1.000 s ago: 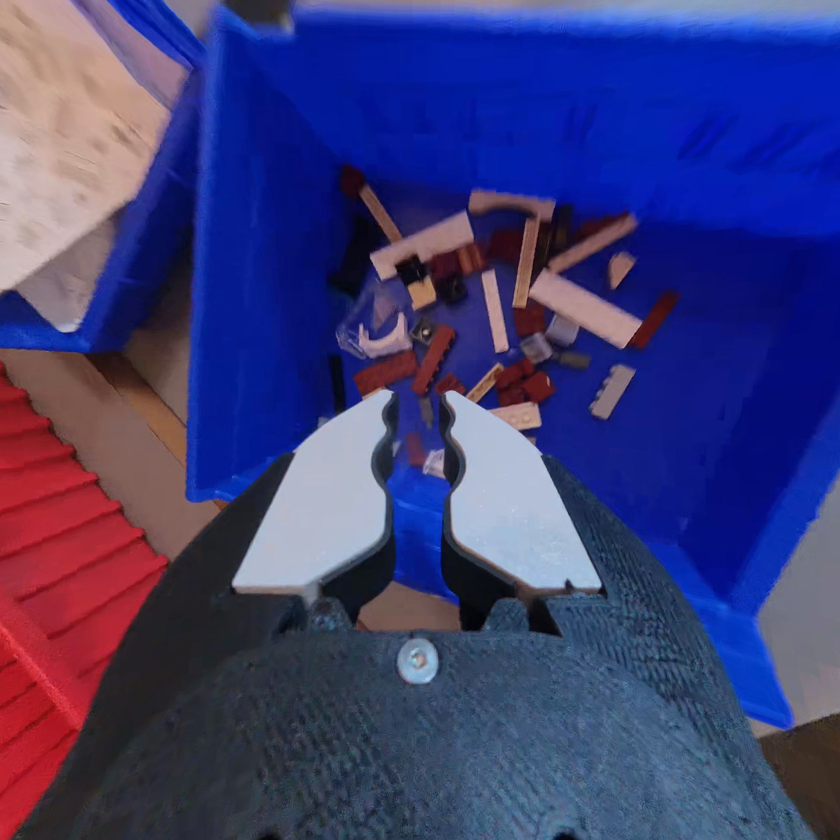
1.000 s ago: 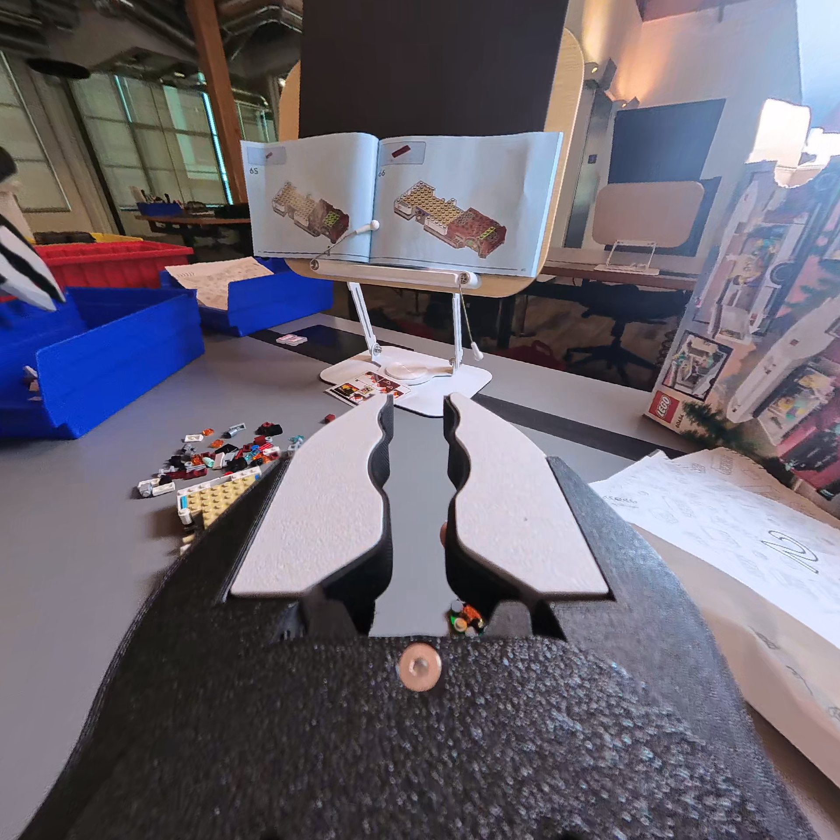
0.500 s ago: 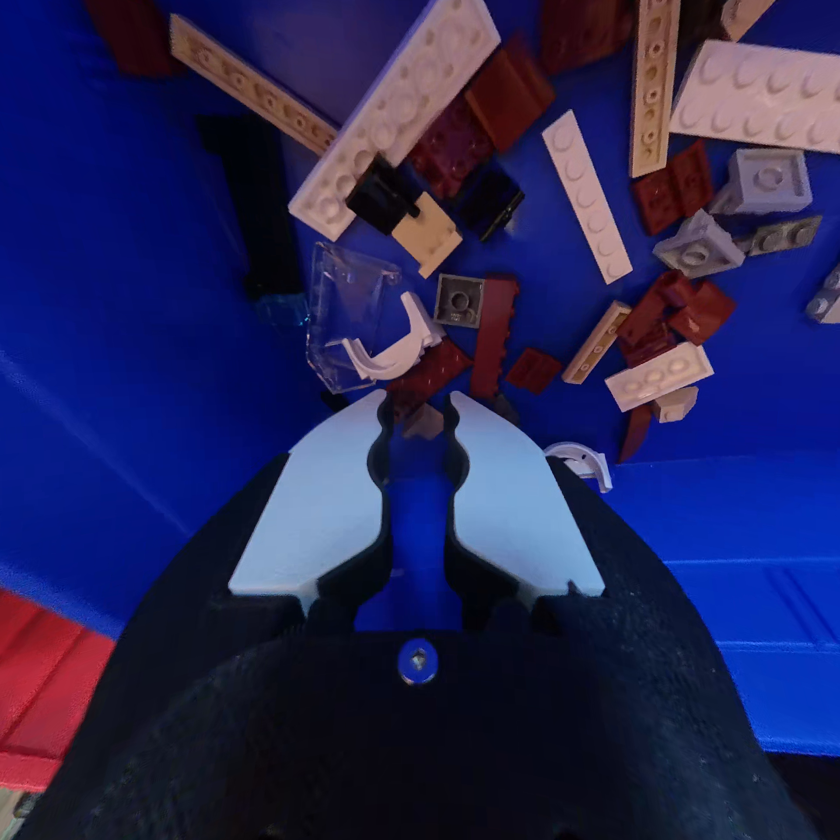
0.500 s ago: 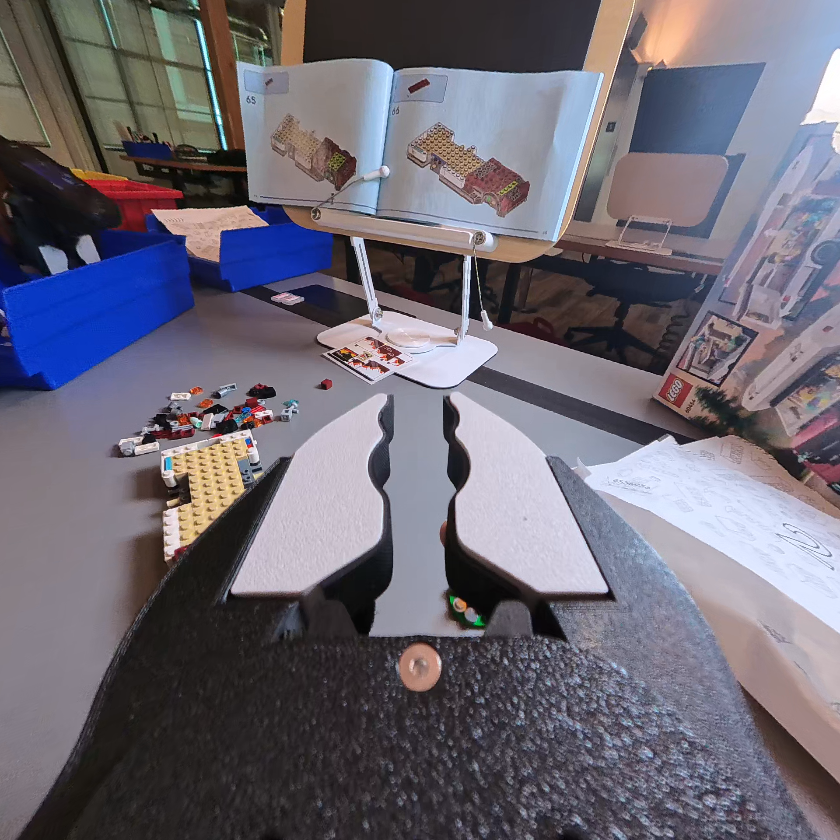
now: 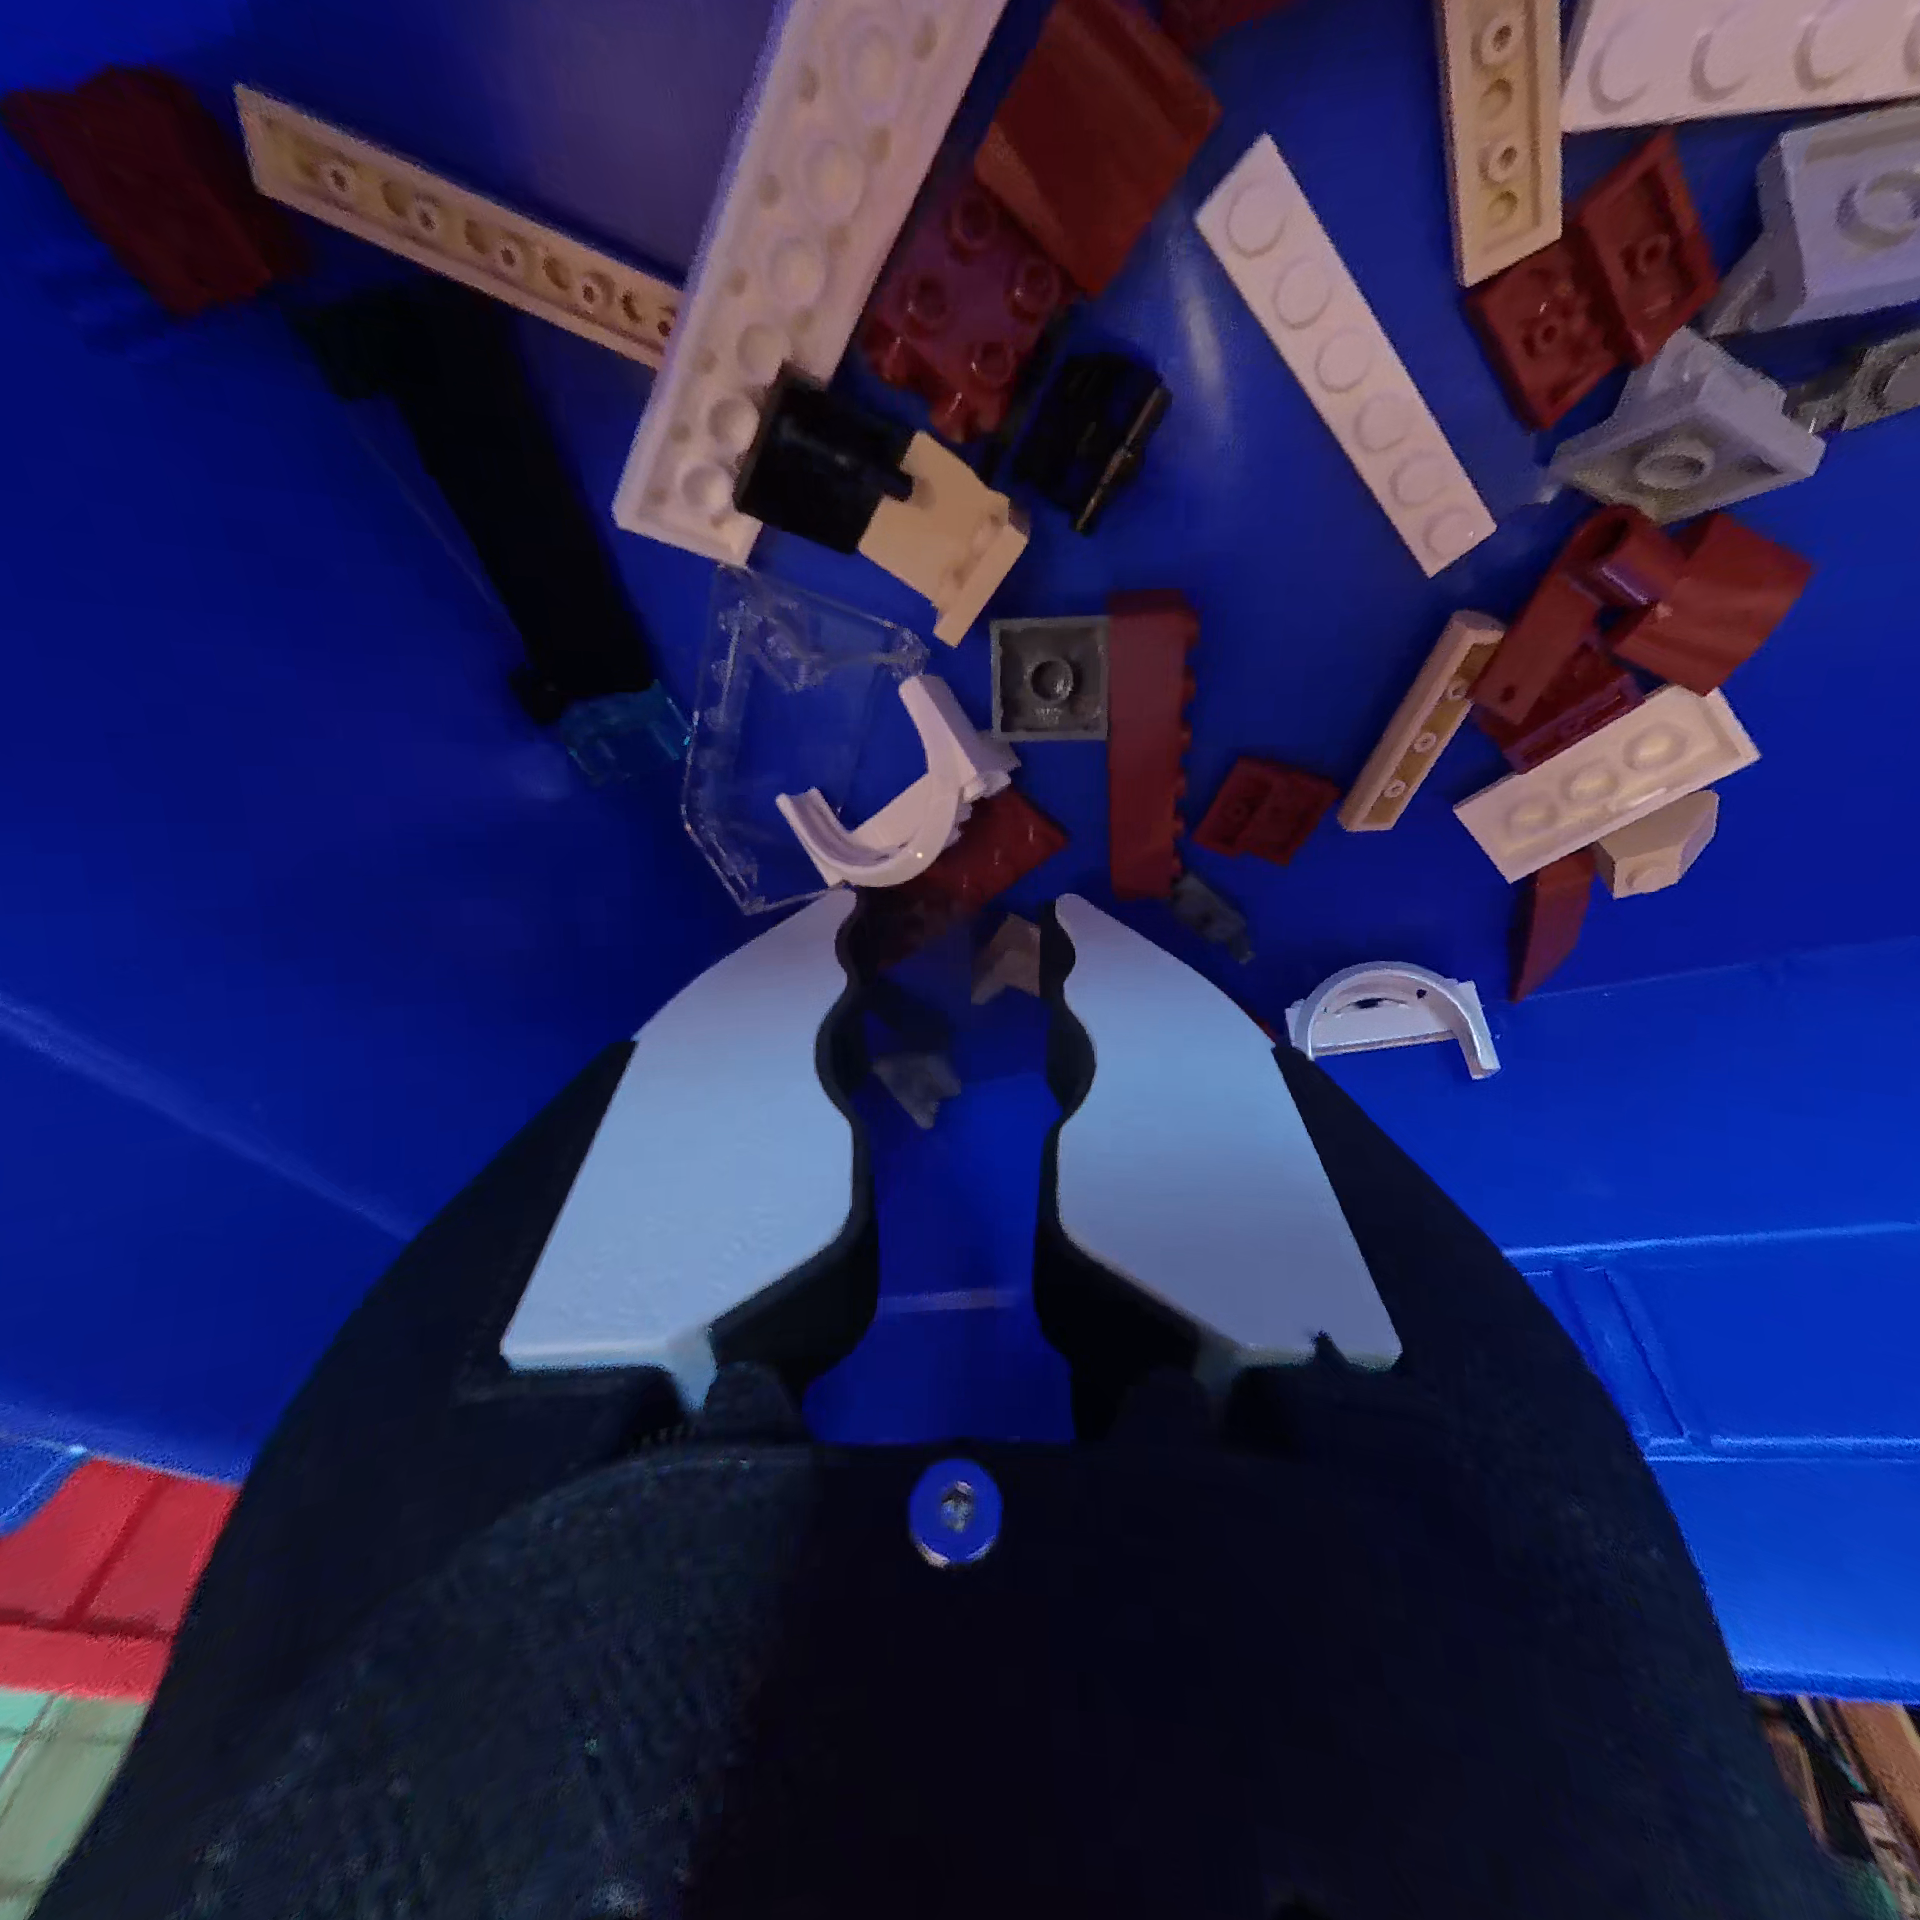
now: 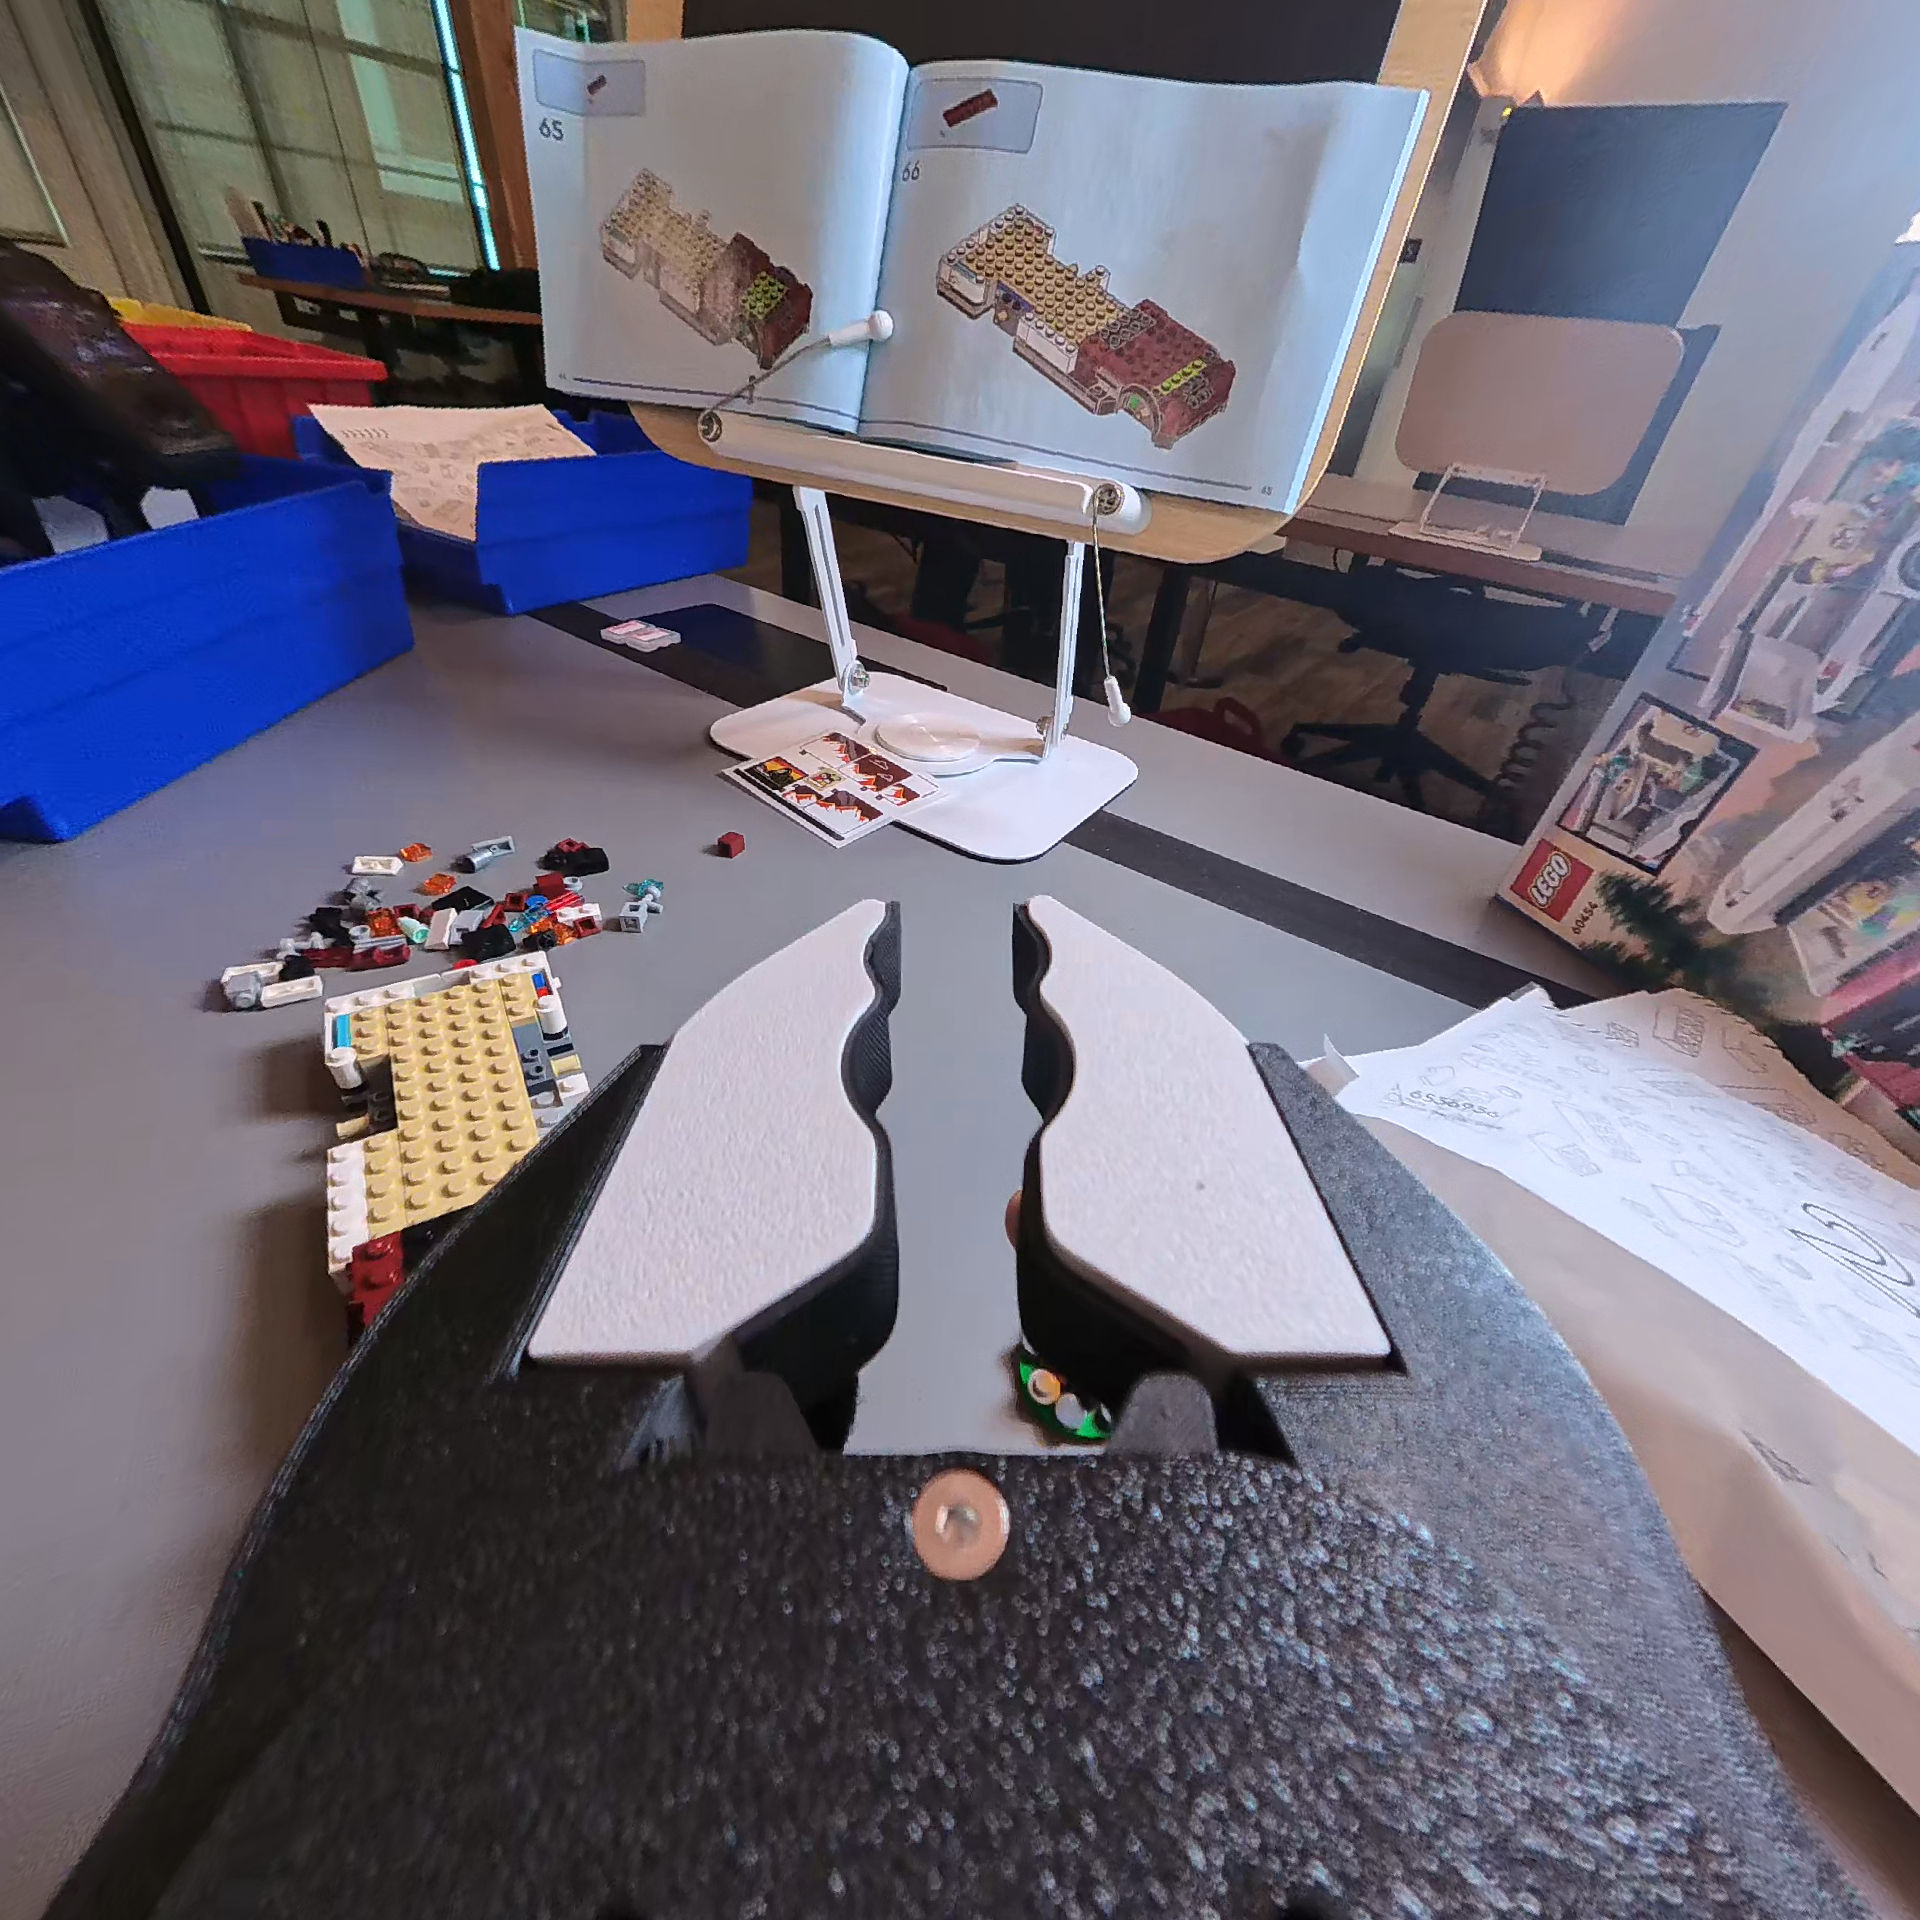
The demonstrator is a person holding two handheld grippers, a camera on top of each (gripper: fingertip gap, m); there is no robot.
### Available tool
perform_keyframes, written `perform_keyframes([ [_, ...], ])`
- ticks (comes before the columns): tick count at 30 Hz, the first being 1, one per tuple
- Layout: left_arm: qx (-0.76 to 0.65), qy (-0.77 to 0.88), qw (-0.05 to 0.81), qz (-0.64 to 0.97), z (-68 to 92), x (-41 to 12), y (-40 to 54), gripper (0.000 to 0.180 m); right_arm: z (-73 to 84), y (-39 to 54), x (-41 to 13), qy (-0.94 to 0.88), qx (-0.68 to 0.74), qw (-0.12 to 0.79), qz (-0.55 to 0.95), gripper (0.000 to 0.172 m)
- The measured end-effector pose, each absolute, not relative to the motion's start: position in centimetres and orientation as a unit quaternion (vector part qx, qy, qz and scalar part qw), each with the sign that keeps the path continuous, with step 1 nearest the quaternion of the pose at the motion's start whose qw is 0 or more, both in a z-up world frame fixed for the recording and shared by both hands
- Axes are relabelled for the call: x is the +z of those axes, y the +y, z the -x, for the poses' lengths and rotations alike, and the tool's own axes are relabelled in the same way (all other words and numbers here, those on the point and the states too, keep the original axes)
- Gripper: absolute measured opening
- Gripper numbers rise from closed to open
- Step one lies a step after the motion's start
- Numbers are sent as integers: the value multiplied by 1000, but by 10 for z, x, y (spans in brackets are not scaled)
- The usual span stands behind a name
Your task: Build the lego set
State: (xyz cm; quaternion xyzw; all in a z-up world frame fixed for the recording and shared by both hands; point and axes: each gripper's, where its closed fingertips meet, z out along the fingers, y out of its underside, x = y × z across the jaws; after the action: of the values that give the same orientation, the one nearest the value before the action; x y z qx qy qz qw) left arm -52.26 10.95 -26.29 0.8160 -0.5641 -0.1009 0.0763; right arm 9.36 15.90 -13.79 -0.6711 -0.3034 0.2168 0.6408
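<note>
In the left wrist view, the left gripper (image 5: pixel 954 914) is seen lowered into a blue bin (image 5: pixel 260 935), its jaws parted with nothing pressed between the pads. A small tan piece (image 5: pixel 1010 961) lies on the bin floor in the gap, close to the right fingertip, and the end of a dark red plate (image 5: pixel 977 862) reaches in beside the left fingertip; neither is gripped. Just ahead of the tips a white arch piece (image 5: pixel 904 821) is found resting against a clear windscreen piece (image 5: pixel 769 748), with a dark grey square plate (image 5: pixel 1047 677) and a long dark red brick (image 5: pixel 1148 727) beyond. A second white arch (image 5: pixel 1387 1013) lies to the right of the fingers.

These bricks are judged to be light, rigid and smooth, so they are likely to slide or flip if nudged; the tan piece is best taken across its two opposite flat sides. The clear piece looks thin and prone to scratching.

In the right wrist view, the right gripper (image 6: pixel 956 914) is held above a grey table (image 6: pixel 156 1299), jaws apart and empty. A partly built tan model (image 6: pixel 447 1101) lies to its left, loose small pieces (image 6: pixel 468 914) beyond that. An open instruction booklet (image 6: pixel 935 260) is propped on a white stand (image 6: pixel 935 758) ahead, a printed paper bag (image 6: pixel 1662 1195) lies to the right, and the left gripper's body is seen over the blue bin at the far left.
</note>
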Motion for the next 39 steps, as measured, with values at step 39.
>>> perform_keyframes([
  [39, -128, -521, -123, -835, 438, -143, 92, 16, -85, 138, -122, -367, 245, 627, 642, 21],
])
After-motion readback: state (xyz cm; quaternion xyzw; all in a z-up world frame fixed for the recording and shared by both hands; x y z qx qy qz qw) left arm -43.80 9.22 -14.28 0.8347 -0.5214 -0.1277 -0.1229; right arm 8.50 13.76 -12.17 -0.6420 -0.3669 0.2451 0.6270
